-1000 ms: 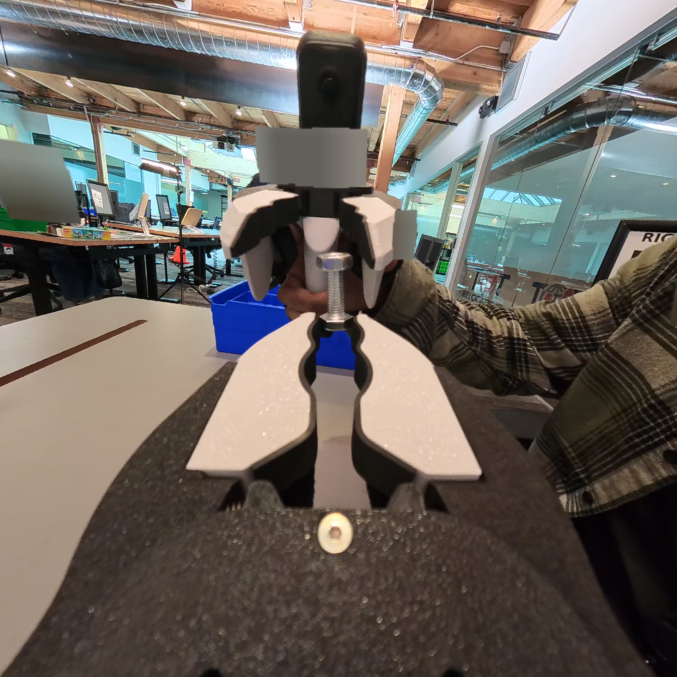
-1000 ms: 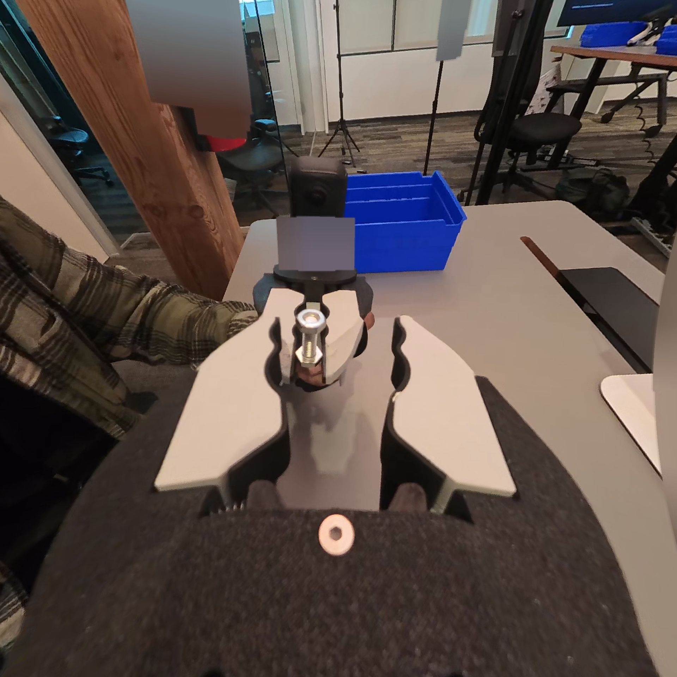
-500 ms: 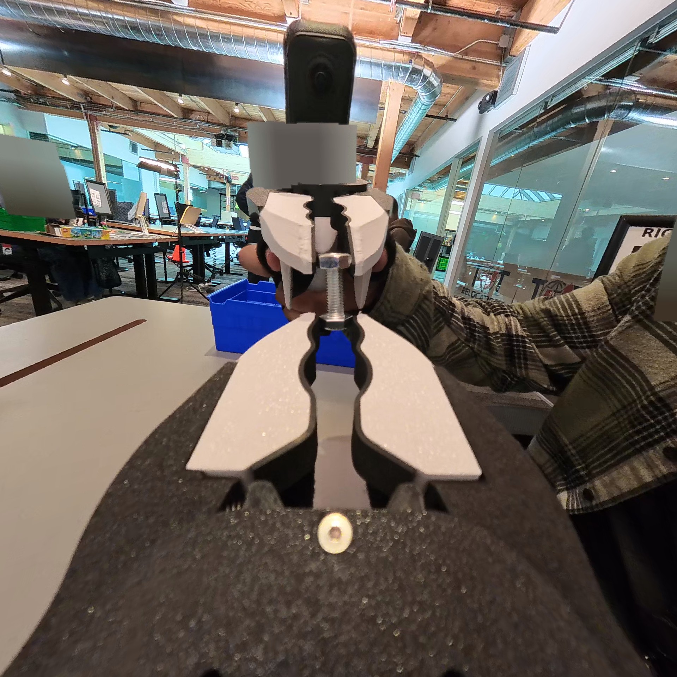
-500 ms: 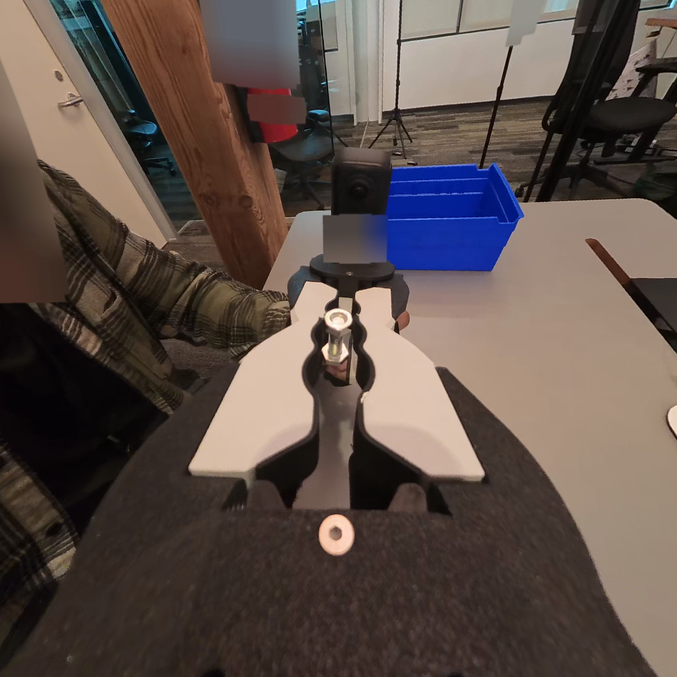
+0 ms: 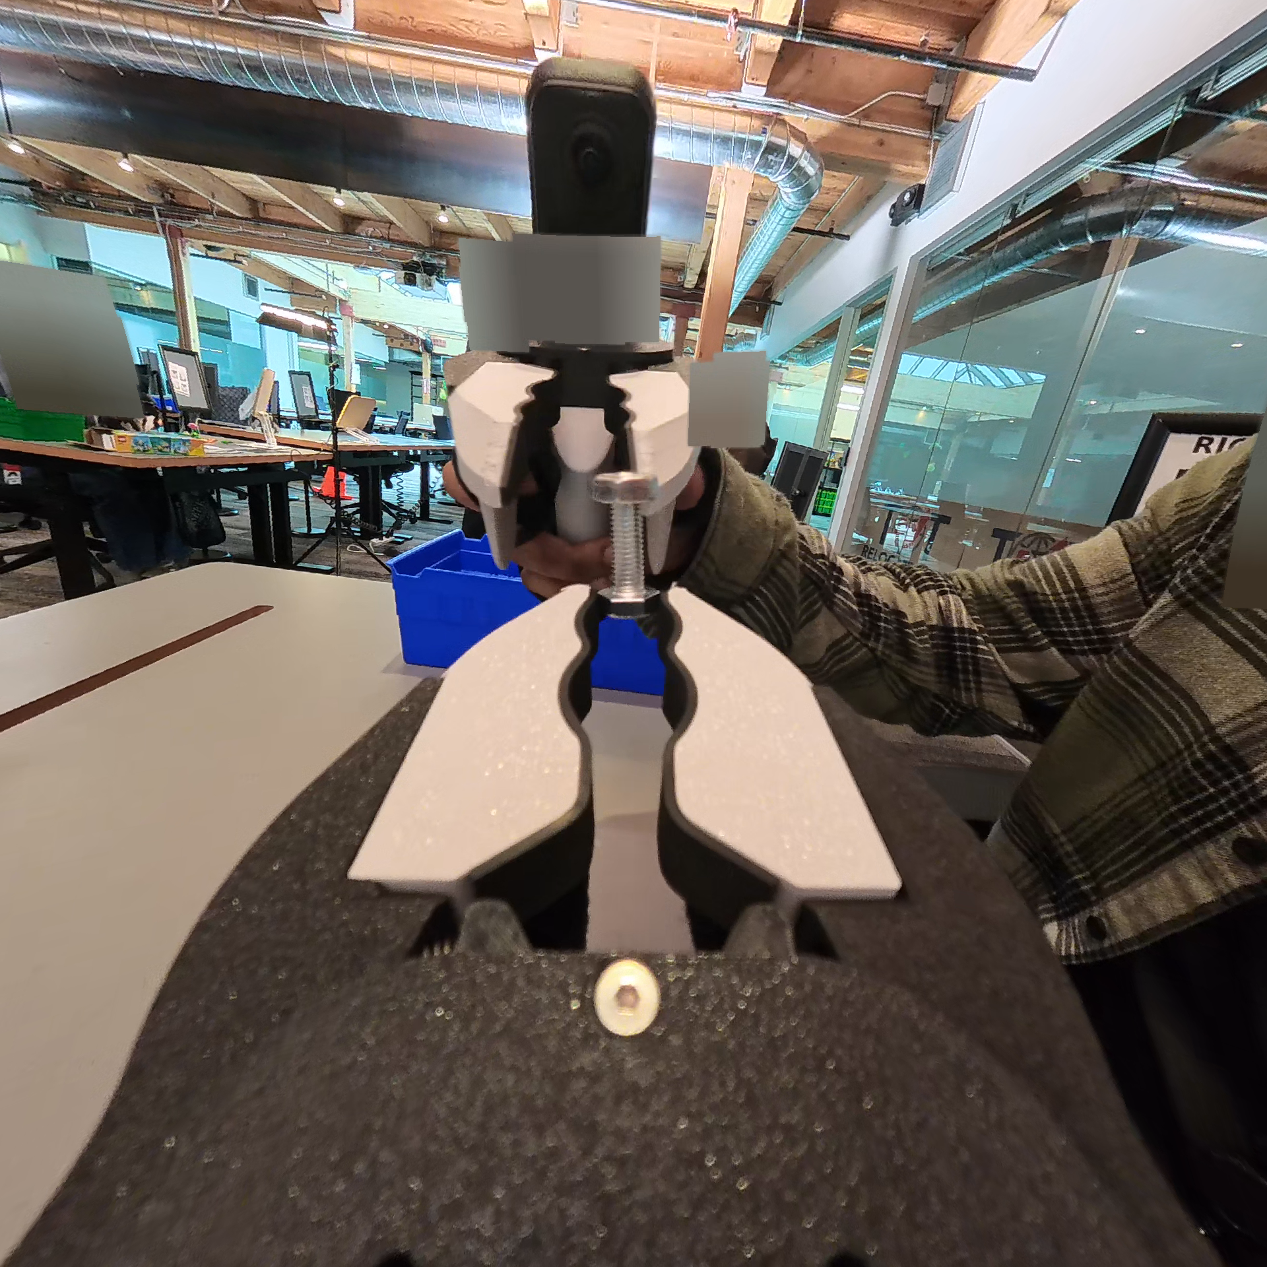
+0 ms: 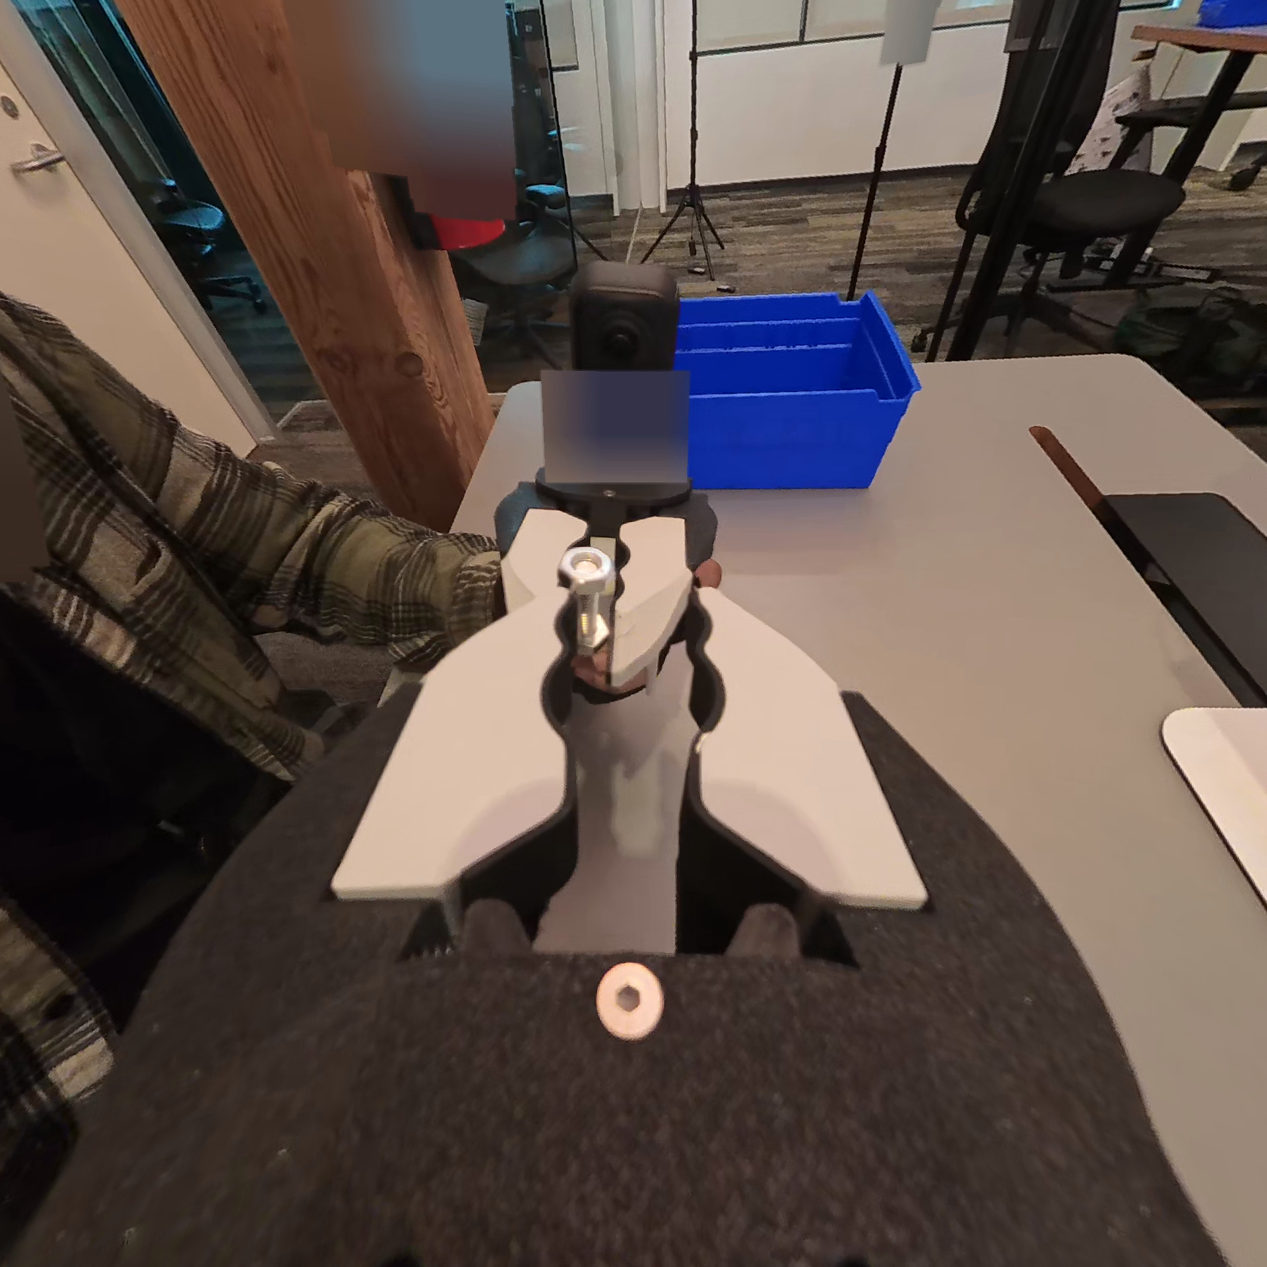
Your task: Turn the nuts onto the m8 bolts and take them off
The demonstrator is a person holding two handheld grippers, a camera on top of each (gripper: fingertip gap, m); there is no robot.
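Observation:
A silver m8 bolt [image 5: 625, 541] stands upright in the air, head up. A silver nut [image 5: 627, 607] sits on its lower end. My left gripper [image 5: 625, 610] is shut on the nut, its white fingertips pressed on both sides. My right gripper [image 5: 579, 548] faces it from behind, open, with its fingers either side of the bolt head. In the right wrist view the bolt [image 6: 586, 610] stands between my right gripper's [image 6: 627, 617] spread fingers, closer to the left finger, with a clear gap to the right one. The left gripper [image 6: 596, 644] holds the nut [image 6: 595, 637] there.
A blue bin [image 6: 788, 425] stands on the grey table [image 6: 891, 617] behind the grippers; it also shows in the left wrist view [image 5: 466, 596]. A black pad [image 6: 1186, 548] and a white slab [image 6: 1220, 775] lie at the right. A wooden post [image 6: 329, 274] and plaid sleeves [image 5: 960, 651] flank the work. Only a small space, under 4 cm, lies between the two pairs of fingers.
My right gripper closed on the bolt head half a second ago and has now opened off it. My left gripper has stayed shut on the nut, barely moving.

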